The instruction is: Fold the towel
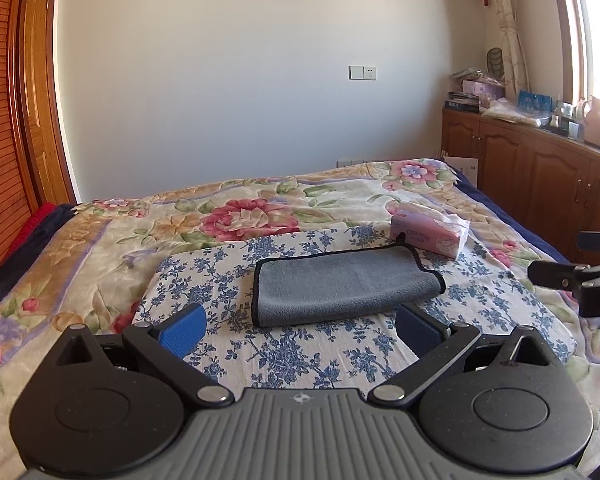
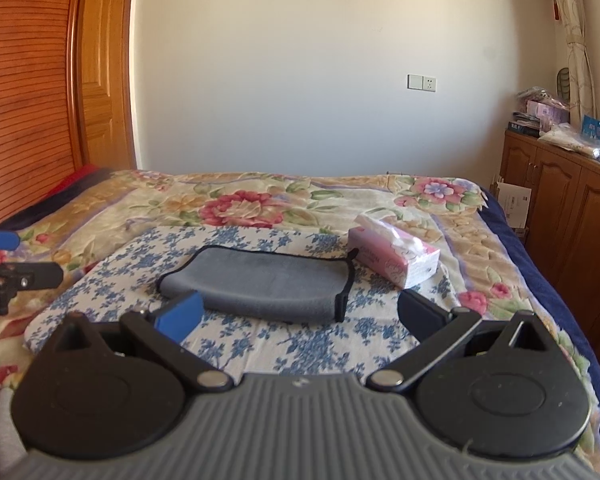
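A grey towel [image 1: 342, 284] with black trim lies folded over on a blue-flowered white cloth [image 1: 300, 352] on the bed. It also shows in the right wrist view [image 2: 266, 284]. My left gripper [image 1: 300, 326] is open and empty, held just in front of the towel's near edge. My right gripper [image 2: 300, 314] is open and empty, also just in front of the towel. Each gripper shows at the edge of the other's view: the right one [image 1: 572, 276] and the left one [image 2: 8, 264].
A pink tissue pack [image 1: 430, 230] lies just behind the towel's right end, also in the right wrist view [image 2: 396, 258]. A floral bedspread [image 1: 228, 216] covers the bed. Wooden cabinets [image 1: 540, 176] with clutter stand on the right, a wooden wardrobe [image 1: 4, 140] on the left.
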`<action>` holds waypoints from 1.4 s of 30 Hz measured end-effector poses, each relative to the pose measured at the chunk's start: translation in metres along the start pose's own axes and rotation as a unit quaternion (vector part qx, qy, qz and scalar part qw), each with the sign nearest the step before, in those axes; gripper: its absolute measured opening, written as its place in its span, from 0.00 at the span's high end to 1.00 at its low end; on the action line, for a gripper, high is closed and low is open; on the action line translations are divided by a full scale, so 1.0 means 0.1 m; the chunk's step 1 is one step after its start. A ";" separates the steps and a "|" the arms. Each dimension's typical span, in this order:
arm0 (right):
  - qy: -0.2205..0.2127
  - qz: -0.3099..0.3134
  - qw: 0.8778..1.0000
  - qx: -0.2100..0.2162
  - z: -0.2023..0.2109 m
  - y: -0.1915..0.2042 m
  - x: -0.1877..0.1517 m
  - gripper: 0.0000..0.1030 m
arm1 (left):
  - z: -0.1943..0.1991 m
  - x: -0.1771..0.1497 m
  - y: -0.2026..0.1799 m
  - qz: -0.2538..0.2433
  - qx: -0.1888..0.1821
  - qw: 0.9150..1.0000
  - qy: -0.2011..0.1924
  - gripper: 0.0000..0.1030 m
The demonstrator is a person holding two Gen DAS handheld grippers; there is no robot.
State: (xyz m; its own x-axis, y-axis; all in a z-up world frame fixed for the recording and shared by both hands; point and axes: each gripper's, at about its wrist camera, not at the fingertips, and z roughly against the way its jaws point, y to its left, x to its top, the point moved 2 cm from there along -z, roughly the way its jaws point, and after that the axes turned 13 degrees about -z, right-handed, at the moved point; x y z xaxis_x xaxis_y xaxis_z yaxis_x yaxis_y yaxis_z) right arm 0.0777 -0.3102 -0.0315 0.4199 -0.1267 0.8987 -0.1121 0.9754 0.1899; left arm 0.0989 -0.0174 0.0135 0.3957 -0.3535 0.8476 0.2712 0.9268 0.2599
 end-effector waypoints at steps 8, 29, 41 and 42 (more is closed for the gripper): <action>0.004 -0.001 1.000 -0.001 0.11 0.05 -0.13 0.00 | 0.13 -0.11 -0.04 0.014 0.000 1.000 0.003 0.00; 0.001 0.003 1.000 0.001 0.30 0.19 -0.37 0.00 | 0.30 -0.50 -0.09 0.018 0.014 1.000 0.010 0.00; -0.010 0.020 1.000 -0.008 0.29 0.23 -0.43 0.00 | 0.27 -0.61 -0.11 0.011 0.019 1.000 0.004 0.00; -0.011 0.020 1.000 -0.009 0.29 0.22 -0.43 0.00 | 0.26 -0.62 -0.11 0.012 0.020 1.000 0.004 0.00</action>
State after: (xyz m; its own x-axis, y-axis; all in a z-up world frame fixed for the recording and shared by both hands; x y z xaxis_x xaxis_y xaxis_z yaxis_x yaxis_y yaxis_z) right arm 0.0314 -0.2881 -0.0541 0.3952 -0.0912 0.9141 -0.1125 0.9828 0.1467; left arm 0.0483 -0.0022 -0.0297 0.4082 -0.3326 0.8502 0.2270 0.9390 0.2584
